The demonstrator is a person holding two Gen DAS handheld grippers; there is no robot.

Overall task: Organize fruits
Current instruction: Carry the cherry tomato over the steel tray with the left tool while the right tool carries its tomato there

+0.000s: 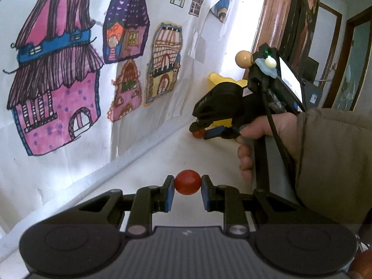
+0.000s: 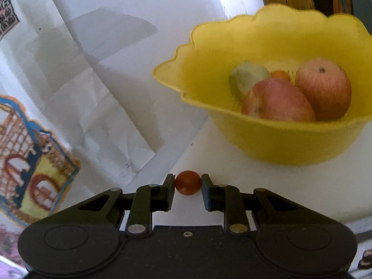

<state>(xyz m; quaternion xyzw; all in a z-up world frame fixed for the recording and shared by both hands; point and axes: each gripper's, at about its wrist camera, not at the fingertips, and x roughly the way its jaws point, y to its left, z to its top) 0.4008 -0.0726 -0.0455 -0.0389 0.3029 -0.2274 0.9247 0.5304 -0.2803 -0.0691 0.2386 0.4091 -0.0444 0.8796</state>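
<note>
My left gripper point(image 1: 187, 186) is shut on a small red tomato point(image 1: 187, 182), held above the white tabletop. Farther back in the left wrist view, my right gripper point(image 1: 200, 133) points down at a second small red tomato point(image 1: 198, 134), low by the table in front of the yellow bowl point(image 1: 217, 78). In the right wrist view that tomato point(image 2: 187, 182) sits between the pads of the right gripper point(image 2: 187, 184), which press on both its sides. The yellow scalloped bowl point(image 2: 279, 144) stands just behind to the right. It holds two reddish apples point(image 2: 325, 88), a greenish fruit point(image 2: 246, 76) and a small orange fruit point(image 2: 281, 74).
A wall papered with children's house drawings point(image 1: 58, 81) runs along the left edge of the white table point(image 2: 290, 186). A hand point(image 1: 262, 127) in a khaki sleeve point(image 1: 332, 162) holds the right gripper. A wooden door frame point(image 1: 274, 11) rises behind the bowl.
</note>
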